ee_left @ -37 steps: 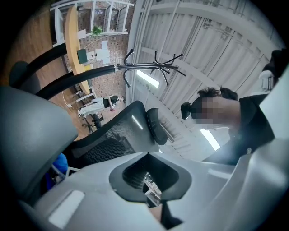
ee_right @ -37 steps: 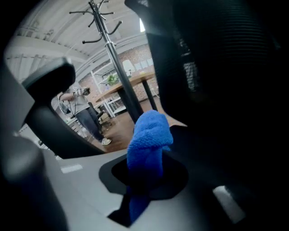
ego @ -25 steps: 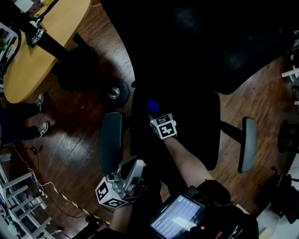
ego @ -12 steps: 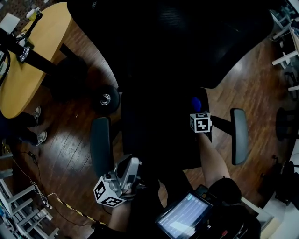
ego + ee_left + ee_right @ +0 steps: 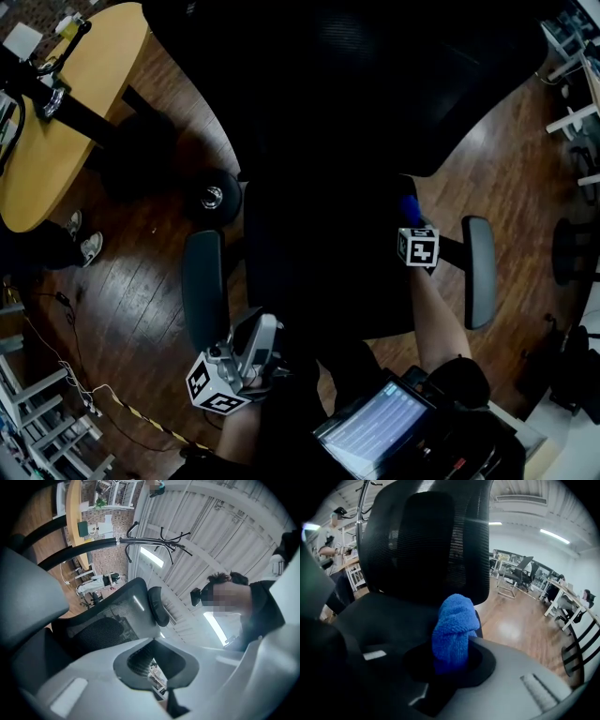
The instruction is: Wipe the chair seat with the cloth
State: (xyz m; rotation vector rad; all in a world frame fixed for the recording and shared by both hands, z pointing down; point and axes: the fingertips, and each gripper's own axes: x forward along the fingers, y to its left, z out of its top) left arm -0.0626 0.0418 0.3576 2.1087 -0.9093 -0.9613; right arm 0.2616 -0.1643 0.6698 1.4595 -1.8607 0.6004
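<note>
The black chair seat (image 5: pixel 319 272) fills the middle of the head view, below its dark mesh back (image 5: pixel 356 84). My right gripper (image 5: pixel 412 225) is shut on a bunched blue cloth (image 5: pixel 409 208) at the seat's right edge, close to the right armrest (image 5: pixel 479 272). In the right gripper view the cloth (image 5: pixel 454 625) sticks up from between the jaws of my right gripper (image 5: pixel 450 660), over the seat (image 5: pixel 389 616) and in front of the back (image 5: pixel 426 541). My left gripper (image 5: pixel 261 336) hangs off the seat's front left corner, shut and holding nothing (image 5: pixel 168 691), tilted up toward the backrest.
The left armrest (image 5: pixel 203 286) stands beside my left gripper. A wooden table (image 5: pixel 66 103) is at the upper left, with a person's shoes (image 5: pixel 84 246) on the wood floor below it. A caster (image 5: pixel 213 197) shows behind the seat. A tablet (image 5: pixel 375 436) sits at my chest.
My right gripper has carried the blue cloth across the seat from its left-middle part to the right edge. The left gripper has stayed near the front left corner.
</note>
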